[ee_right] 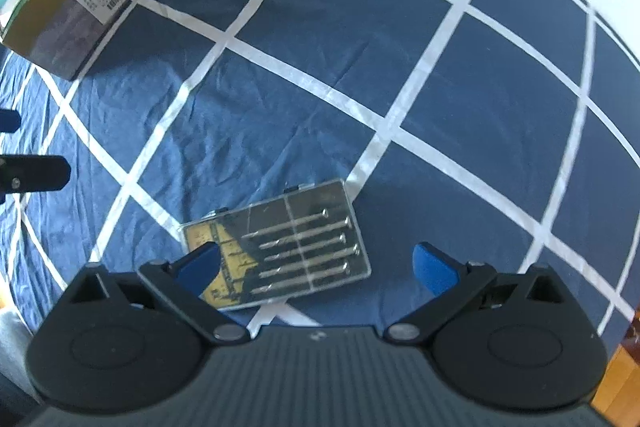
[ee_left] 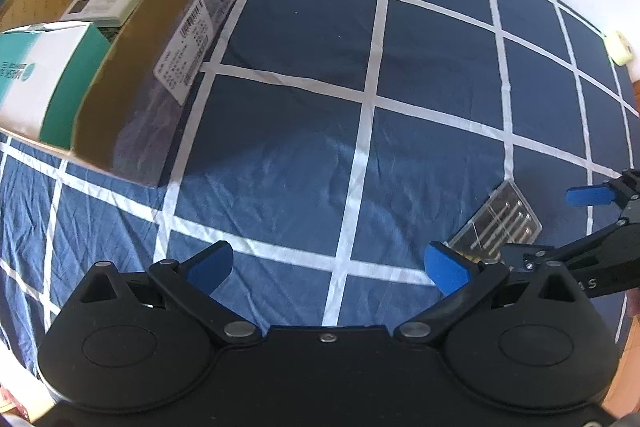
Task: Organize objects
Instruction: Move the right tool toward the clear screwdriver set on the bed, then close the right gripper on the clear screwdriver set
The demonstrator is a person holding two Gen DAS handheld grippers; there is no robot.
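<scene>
The right gripper (ee_right: 316, 267) hung spread wide over a clear screwdriver case (ee_right: 276, 251) lying flat on the checked bedspread (ee_right: 480, 75), near its close edge. Rigid, light and slick-lidded, it looked best pinched across its short sides. The left gripper (ee_left: 328, 263), also spread, held nothing. Farther off stood the cardboard box (ee_left: 132, 79).

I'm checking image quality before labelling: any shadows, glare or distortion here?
Left wrist: fisheye bends the bedsheet stripes; the cardboard box casts a shadow beside it. Right wrist: same curving; sunlit patch near the clear screwdriver case, slight sheen on it.
</scene>
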